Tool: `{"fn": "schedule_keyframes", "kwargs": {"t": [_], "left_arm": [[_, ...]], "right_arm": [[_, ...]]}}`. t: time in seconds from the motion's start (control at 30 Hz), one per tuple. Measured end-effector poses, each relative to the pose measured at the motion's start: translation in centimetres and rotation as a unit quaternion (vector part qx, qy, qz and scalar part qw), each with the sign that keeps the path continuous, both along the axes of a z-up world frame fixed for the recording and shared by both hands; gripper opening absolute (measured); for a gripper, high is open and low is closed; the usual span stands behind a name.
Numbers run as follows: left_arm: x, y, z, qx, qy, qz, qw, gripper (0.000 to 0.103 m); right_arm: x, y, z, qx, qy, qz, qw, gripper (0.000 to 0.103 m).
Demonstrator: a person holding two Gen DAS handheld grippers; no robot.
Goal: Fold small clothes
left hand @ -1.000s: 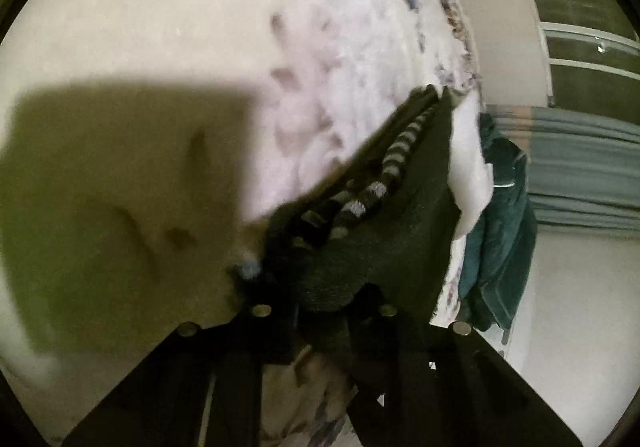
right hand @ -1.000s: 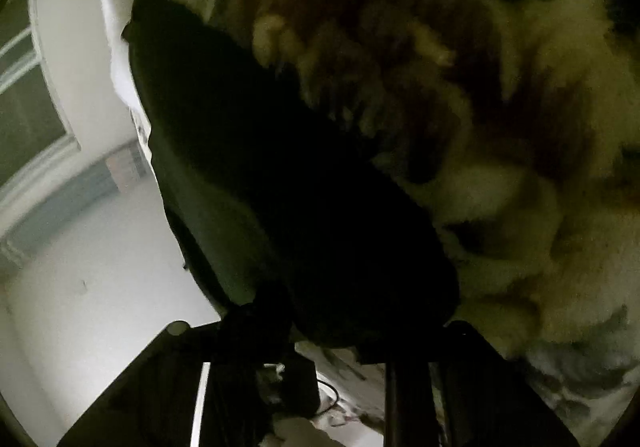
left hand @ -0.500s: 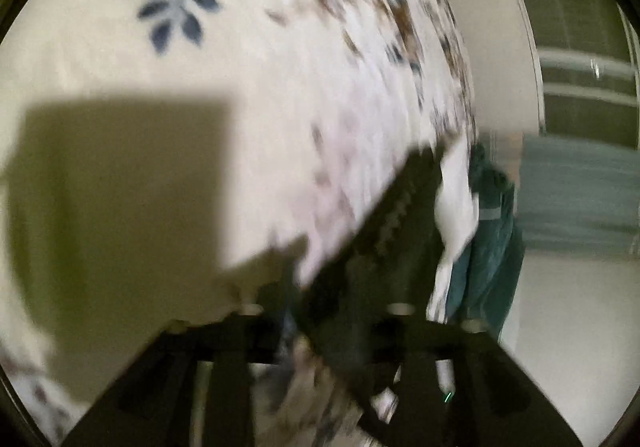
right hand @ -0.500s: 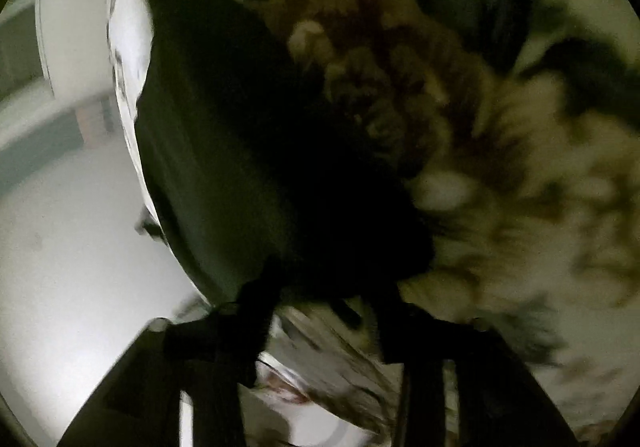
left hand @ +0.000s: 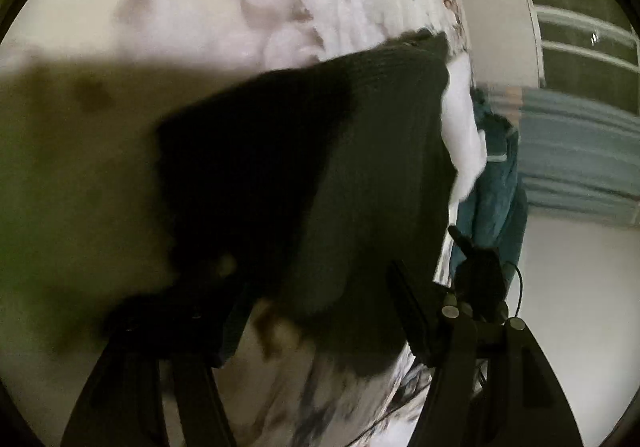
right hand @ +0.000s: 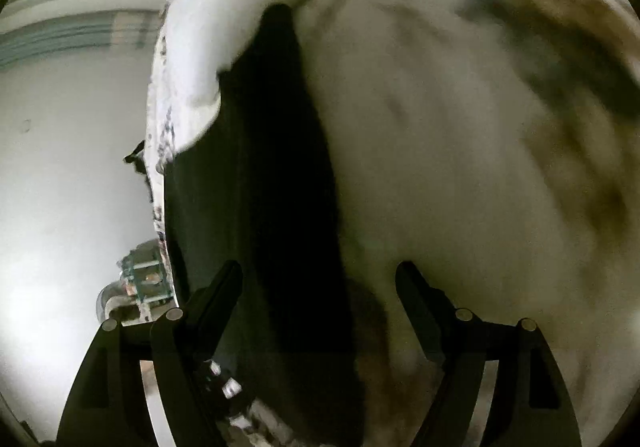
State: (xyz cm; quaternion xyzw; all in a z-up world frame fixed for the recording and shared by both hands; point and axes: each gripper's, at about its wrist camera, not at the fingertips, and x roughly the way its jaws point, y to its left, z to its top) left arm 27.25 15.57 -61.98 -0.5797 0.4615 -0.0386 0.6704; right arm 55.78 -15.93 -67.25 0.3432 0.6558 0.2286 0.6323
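Left tool (left hand: 320, 299): jaws have just been opening and now stand well apart, holding nothing. The dark garment (left hand: 360, 167) lies flat on the bed (left hand: 200, 7), filling the middle of the left wrist view, its near edge between the spread fingers (left hand: 412, 307) but not pinched. A second ago the tool was clamped on that cloth and a striped band showed along it; now no stripes show, only a plain dark panel.

Right tool (right hand: 320, 287): jaws also have just been opening, now wide and holding nothing. The garment runs as a narrow dark strip from upper centre down between the fingers, nearer the left one. Earlier it filled the centre of this view, gripped at its bottom edge.

Teal cloth (left hand: 496, 183) hangs at the bed's right edge, as before. Blanket pattern is blurred.
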Motion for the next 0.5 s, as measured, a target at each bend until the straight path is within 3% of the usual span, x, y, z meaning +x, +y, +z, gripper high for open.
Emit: {"fn": "schedule_keyframes", "kwargs": {"t": [0.1,0.2,0.27,0.3,0.37,0.4,0.5], "left_arm": [[0.4,0.4,-0.2,-0.006,-0.006,0.042,0.9991,0.063],[0.4,0.6,0.1,-0.001,-0.015,0.068,0.9975,0.060],[0.4,0.8,0.5,0.019,-0.012,0.080,0.9965,0.034],[0.8,0.7,0.7,0.026,-0.010,0.082,0.9963,0.031],[1.0,1.3,1.5,0.038,-0.011,0.081,0.9959,0.021],[1.3,1.2,2.1,0.045,-0.013,0.077,0.9960,0.020],[2.5,1.8,4.7,0.056,-0.035,0.044,0.9969,0.016]], "right_arm": [[3.8,1.9,-1.3,0.027,0.001,0.017,0.999,0.098],[5.3,3.6,-1.1,0.030,-0.004,0.031,0.999,0.100],[5.5,4.4,-0.5,0.033,-0.018,0.040,0.998,0.099],[5.5,4.3,-0.6,0.034,-0.022,0.040,0.998,0.090],[5.8,5.3,-0.5,0.015,-0.027,0.051,0.998,0.044],[5.9,5.6,-0.6,0.011,-0.024,0.055,0.998,0.032],[4.8,4.2,0.2,0.025,-0.023,0.016,0.999,0.020]]}}
